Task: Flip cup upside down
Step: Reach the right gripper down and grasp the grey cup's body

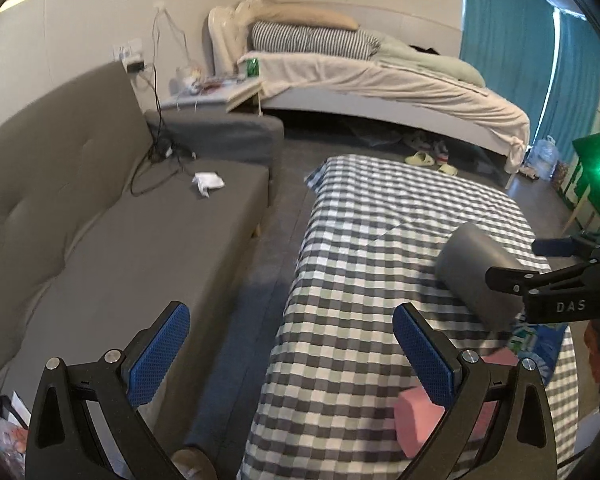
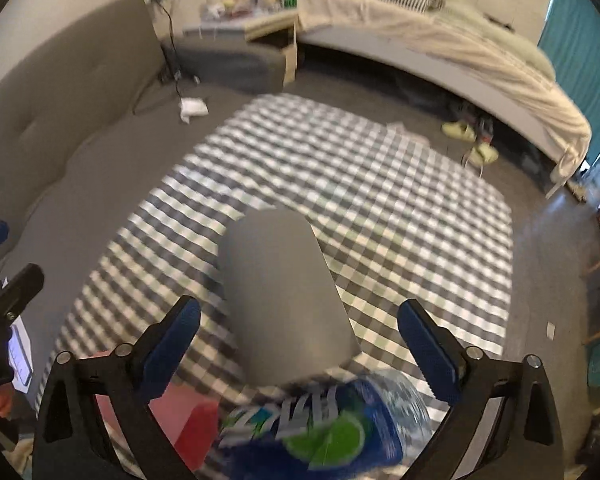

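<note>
Matt grey smooth cup (image 2: pixel 278 300), woven checked cotton tablecloth (image 2: pixel 380 208), glossy printed plastic bottle (image 2: pixel 320 428) label, dimpled blue rubbery pads (image 1: pixel 160 356) on black plastic fingers, soft grey sofa (image 1: pixel 100 220) cloth

The left gripper (image 1: pixel 291 354) is held low with its jaws spread wide apart, nothing being gripped between the blue pads (image 1: pixel 160 356); it is seen in its own wrist view only. The right gripper (image 2: pixel 299 346) is likewise held with jaws parted wide; in the left wrist view it is seen (image 1: pixel 540 268) reaching in from the right edge.
</note>
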